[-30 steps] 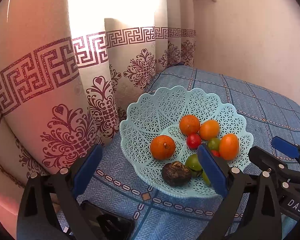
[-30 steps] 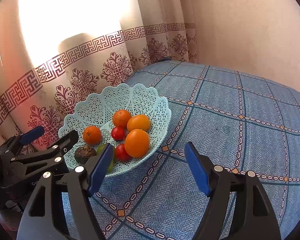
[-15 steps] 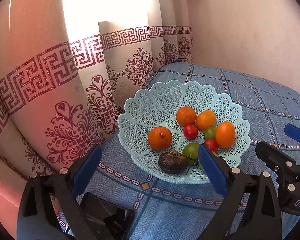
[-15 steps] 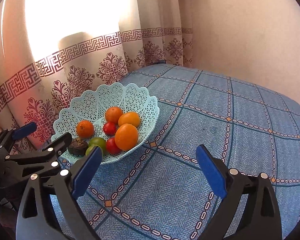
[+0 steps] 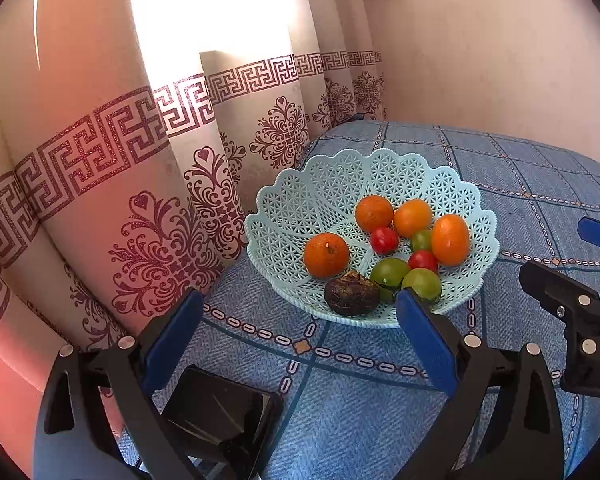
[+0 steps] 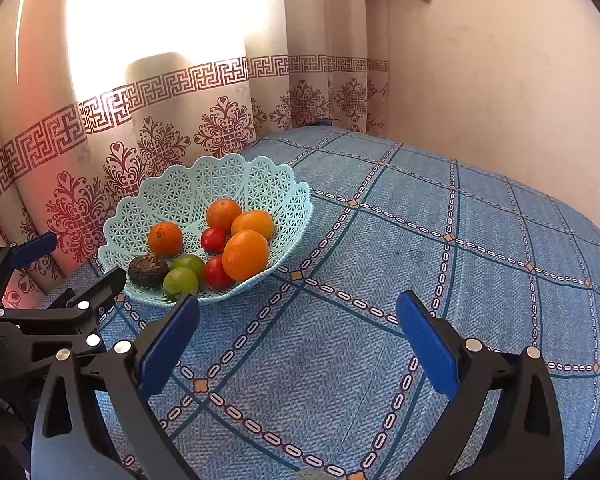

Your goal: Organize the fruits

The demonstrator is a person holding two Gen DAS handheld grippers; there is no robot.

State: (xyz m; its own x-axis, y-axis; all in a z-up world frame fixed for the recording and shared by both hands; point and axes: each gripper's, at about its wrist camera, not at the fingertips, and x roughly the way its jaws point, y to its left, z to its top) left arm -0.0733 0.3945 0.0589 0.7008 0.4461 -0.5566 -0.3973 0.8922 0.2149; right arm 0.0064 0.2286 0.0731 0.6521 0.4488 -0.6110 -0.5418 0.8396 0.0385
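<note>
Ten or so fruits sat heaped in the lattice basket point(image 5: 320, 184) near the curtain point(image 5: 100, 184) side of the blue tablecloth point(image 6: 420, 240). Both the left gripper point(image 5: 296, 328) and the right gripper point(image 6: 298, 330) hung short of it, each spread wide and empty. The round oranges point(image 6: 245, 255) and small tomatoes point(image 6: 217, 273) leaned on one another, so pulling one out would likely set the others rolling. A careless nudge at the light rim could probably tip the basket. A phone point(image 5: 220, 416) lay just below the left gripper, easily knocked.
</note>
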